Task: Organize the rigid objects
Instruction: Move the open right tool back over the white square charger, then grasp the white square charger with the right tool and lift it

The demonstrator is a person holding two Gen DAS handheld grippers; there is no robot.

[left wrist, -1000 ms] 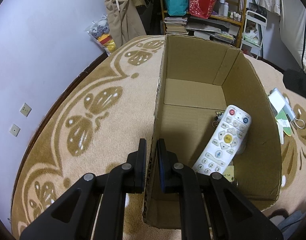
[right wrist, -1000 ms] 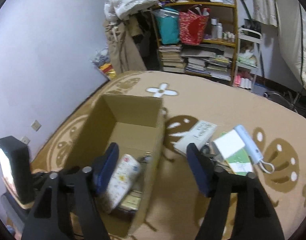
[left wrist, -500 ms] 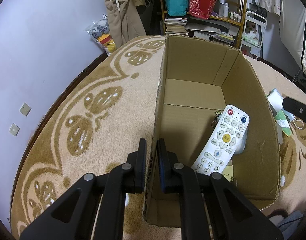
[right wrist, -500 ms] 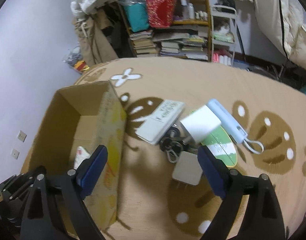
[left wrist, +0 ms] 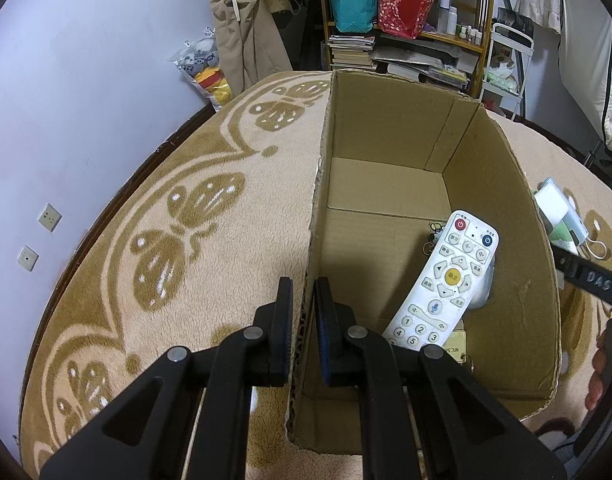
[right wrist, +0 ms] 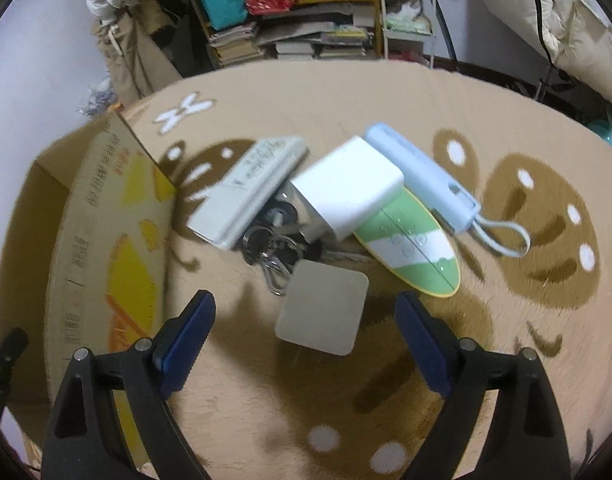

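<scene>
My left gripper [left wrist: 303,300] is shut on the left wall of the open cardboard box [left wrist: 386,140]. Inside the box a white remote [left wrist: 446,280] leans against the right wall, over some small items. My right gripper [right wrist: 306,320] hangs open above a pile on the rug, with nothing between its fingers. Just ahead of it lies a flat grey square adapter [right wrist: 322,312]. Beyond are a bunch of keys [right wrist: 271,240], a white remote [right wrist: 249,188], a white box [right wrist: 346,188], a green-and-white oval device [right wrist: 414,240] and a light blue power bank [right wrist: 422,180] with a cord loop.
The box's printed outer side [right wrist: 105,240] stands left of the pile. A brown patterned rug [left wrist: 185,220] covers the floor. A shelf with books and bags [left wrist: 386,20] stands at the far wall, and hanging clothes [left wrist: 241,40] beside it. A hand [left wrist: 598,376] shows at the right edge.
My right gripper has swung from over the box to the right and sunk toward the pile, its jaws widening. The left gripper has kept its hold on the box wall.
</scene>
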